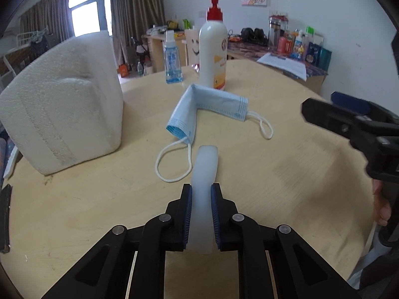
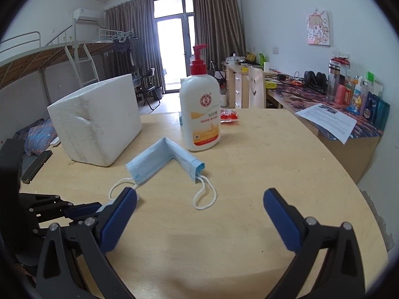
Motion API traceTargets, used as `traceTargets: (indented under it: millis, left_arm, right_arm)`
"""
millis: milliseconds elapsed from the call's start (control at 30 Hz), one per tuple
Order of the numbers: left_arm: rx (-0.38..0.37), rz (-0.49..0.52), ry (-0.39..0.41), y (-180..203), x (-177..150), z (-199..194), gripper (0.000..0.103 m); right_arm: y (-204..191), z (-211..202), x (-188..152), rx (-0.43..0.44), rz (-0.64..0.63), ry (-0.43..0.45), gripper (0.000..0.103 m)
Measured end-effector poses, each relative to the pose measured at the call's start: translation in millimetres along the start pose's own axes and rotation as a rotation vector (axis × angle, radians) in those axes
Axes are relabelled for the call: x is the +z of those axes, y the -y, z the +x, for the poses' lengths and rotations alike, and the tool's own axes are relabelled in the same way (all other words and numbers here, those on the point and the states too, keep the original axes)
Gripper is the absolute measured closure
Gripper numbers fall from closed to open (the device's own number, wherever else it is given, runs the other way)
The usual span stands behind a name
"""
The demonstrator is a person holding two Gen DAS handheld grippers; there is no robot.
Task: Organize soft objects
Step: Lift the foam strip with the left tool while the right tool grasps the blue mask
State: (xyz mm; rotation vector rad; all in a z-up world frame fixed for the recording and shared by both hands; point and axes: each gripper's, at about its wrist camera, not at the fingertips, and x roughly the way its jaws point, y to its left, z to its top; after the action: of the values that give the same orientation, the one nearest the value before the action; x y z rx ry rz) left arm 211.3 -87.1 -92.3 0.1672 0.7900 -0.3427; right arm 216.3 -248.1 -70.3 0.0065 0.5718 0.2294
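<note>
The left gripper [image 1: 201, 194] is pinching a pale, rubbery translucent strip [image 1: 205, 174] between its blue ribbed pads, the strip's long axis running straight ahead toward the face mask [image 1: 197, 109]. The right gripper [image 2: 199, 201] is hovering with its jaws wide and nothing between them. The mask, thin pleated blue fabric folded into an L with white ear loops, is lying flat on the wooden table [image 2: 261, 174] just ahead of both grippers, beside the rough foam block [image 2: 99, 122].

I see a pump bottle [image 2: 200, 114] near the tabletop's [image 2: 249, 174] far edge, a red packet [image 2: 229, 117] just behind it.
</note>
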Motion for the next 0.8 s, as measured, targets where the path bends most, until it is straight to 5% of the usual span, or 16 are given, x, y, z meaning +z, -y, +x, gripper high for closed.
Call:
traceTargets:
  millis: [800]
  left_arm:
    - [0.081,-0.117,0.117,-60,-1,-33,0.086]
  right_arm:
    - [-48,49,33,0.052,-0.159,-0.118,0.001]
